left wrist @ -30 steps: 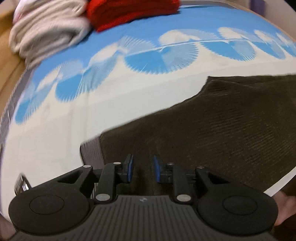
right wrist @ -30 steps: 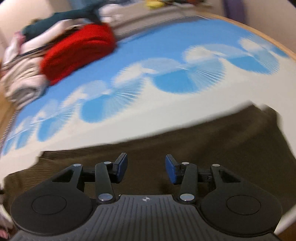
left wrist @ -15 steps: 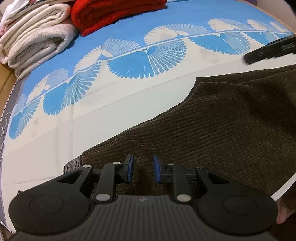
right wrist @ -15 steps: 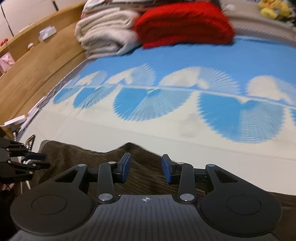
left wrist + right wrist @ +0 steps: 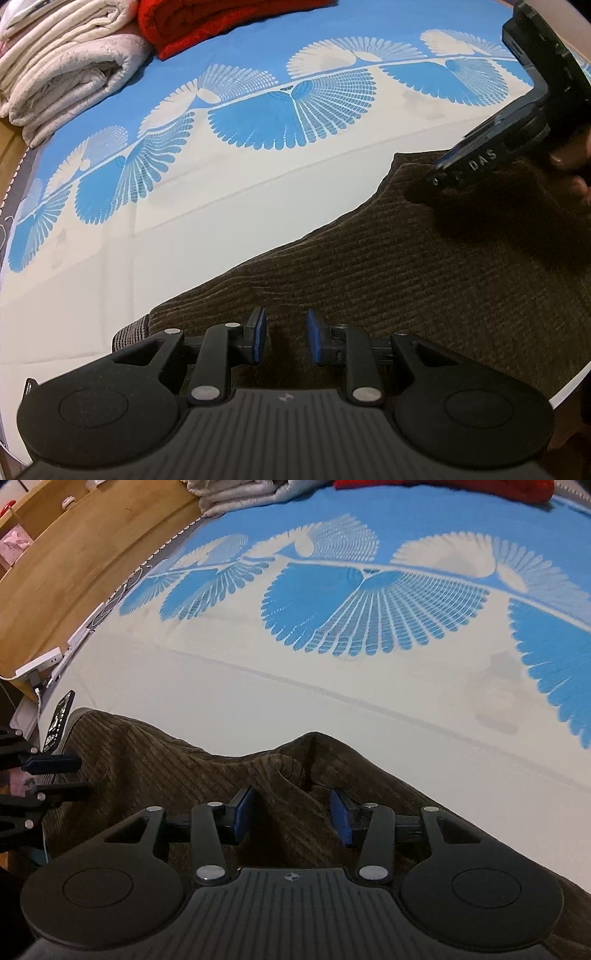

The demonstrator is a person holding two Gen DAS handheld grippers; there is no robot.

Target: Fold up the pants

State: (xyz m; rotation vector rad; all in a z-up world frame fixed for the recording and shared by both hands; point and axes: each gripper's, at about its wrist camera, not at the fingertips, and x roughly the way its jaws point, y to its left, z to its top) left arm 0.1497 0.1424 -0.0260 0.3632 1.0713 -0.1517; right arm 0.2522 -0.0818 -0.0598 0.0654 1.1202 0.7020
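The brown corduroy pants [image 5: 424,280] lie spread across the near side of the bed [image 5: 155,221], on its blue-and-white fan-patterned cover. The left gripper [image 5: 283,339] hangs low over the cloth near one end, its fingers a narrow gap apart with nothing pinched between them. The right gripper [image 5: 291,814] sits over a raised ridge of fabric [image 5: 295,764] at the far edge, fingers spread either side of it, apparently to gather that edge for folding over. Folded towels [image 5: 62,70] and a red blanket [image 5: 221,18] are stacked well apart.
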